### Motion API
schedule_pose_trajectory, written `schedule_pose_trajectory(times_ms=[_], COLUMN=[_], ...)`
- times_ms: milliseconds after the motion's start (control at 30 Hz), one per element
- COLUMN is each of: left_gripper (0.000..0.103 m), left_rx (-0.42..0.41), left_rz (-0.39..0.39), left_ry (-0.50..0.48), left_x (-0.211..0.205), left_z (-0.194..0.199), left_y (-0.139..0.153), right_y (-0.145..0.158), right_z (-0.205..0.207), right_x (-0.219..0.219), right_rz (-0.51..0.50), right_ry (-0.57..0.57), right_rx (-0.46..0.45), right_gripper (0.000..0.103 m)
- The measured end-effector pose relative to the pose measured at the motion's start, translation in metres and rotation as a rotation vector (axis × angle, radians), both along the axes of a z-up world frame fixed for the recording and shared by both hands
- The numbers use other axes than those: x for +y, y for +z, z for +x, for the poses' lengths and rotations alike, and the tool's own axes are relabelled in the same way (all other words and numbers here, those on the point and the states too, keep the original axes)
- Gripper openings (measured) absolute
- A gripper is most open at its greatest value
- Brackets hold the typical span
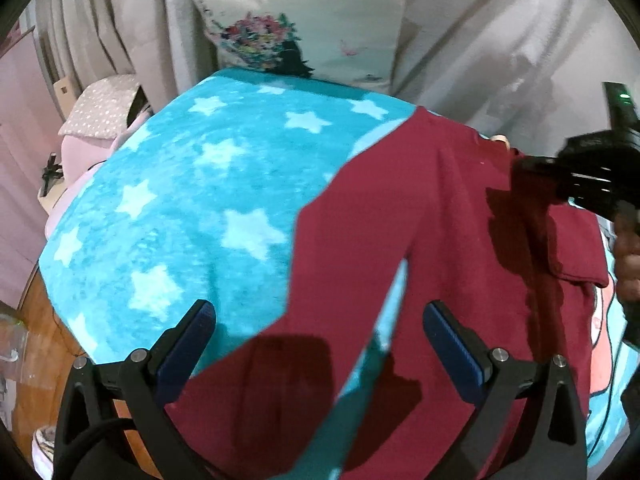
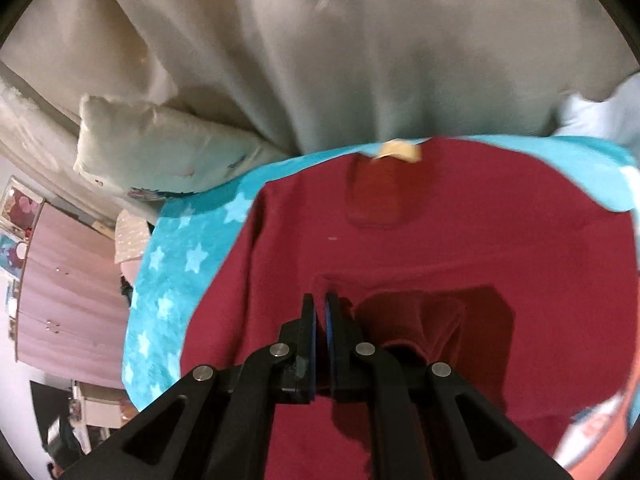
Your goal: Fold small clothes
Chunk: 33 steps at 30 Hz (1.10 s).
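Observation:
A dark red garment [image 1: 460, 240] lies spread on a turquoise star-print blanket [image 1: 200, 200], one long part reaching toward the near left. My left gripper [image 1: 318, 320] hovers open over that part, with nothing between its blue pads. In the right wrist view the red garment [image 2: 300, 232] fills the middle, a tan neck label [image 2: 400, 150] at its far edge. My right gripper [image 2: 320, 300] is shut, and a lifted fold of red cloth [image 2: 408, 320] bunches against its right finger. From the left wrist view the right gripper [image 1: 520, 168] sits over the garment's far right.
A printed pillow [image 1: 300, 40] and pale curtains [image 2: 360, 60] stand behind the blanket [image 2: 168, 280]. A pink-orange printed cloth [image 1: 600, 340] lies under the garment's right side. A hand [image 1: 628, 260] is at the right edge. Wooden floor [image 1: 44, 320] shows at the left.

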<state>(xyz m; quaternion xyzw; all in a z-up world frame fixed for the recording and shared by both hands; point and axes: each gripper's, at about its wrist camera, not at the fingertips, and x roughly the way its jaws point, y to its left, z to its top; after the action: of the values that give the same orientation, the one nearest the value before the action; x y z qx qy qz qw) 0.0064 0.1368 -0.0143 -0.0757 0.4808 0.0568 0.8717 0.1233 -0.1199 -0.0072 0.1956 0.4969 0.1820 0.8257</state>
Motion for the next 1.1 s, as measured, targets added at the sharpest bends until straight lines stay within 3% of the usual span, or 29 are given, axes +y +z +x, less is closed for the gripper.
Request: schedule_pose_trajectory(times_ms=[233,433,467,500,567,600,667,767,833,900,933,1100], left_gripper=[0.103,0.103,0.103,0.103,0.103,0.103,0.103,0.103,0.103,0.103,0.103,0.103], left_rx=[0.014,0.024,0.024,0.023,0.020,0.015,0.006,-0.002,-0.002,0.003,0.007,0.024], left_rz=[-0.011,-0.023,-0.024,-0.026,-0.031,-0.032,-0.035,-0.042,-0.048,-0.051,-0.052,-0.050], left_ry=[0.035,0.042,0.041,0.041,0.042,0.044,0.054,0.078,0.097,0.118,0.126,0.138], left_x=[0.025,0.032,0.032,0.032,0.032,0.032,0.034,0.038,0.042,0.045,0.046,0.046], left_z=[0.000,0.004,0.004,0.005,0.005,0.005,0.005,0.004,0.003,0.001,0.000,-0.009], left_y=[-0.005,-0.007,-0.007,-0.007,-0.006,-0.005,-0.003,-0.002,-0.003,-0.004,-0.004,-0.008], right_y=[-0.035,-0.038,-0.035,-0.032,-0.015,-0.006,0.015,0.031,0.022,0.005,-0.006,-0.028], right_z=[0.036,0.043,0.043,0.041,0.032,0.028,0.019,0.009,0.007,0.009,0.010,0.008], right_x=[0.047,0.082,0.086,0.087,0.082,0.079,0.067,0.042,0.023,0.012,0.009,0.018], right_rz=[0.017,-0.012,-0.019,-0.008,0.055,0.072,0.090,0.044,0.009,-0.026,-0.044,-0.099], right_ry=[0.029,0.102,0.119,0.142,0.188,0.202,0.207,0.125,0.049,0.006,-0.013,-0.012], right_rx=[0.062,0.049,0.042,0.037,0.005,-0.016,-0.069,-0.115,-0.089,-0.029,0.002,0.018], right_gripper=[0.005,0.010,0.020,0.036,0.051,0.052,0.052,0.052,0.050,0.025,0.021,0.020])
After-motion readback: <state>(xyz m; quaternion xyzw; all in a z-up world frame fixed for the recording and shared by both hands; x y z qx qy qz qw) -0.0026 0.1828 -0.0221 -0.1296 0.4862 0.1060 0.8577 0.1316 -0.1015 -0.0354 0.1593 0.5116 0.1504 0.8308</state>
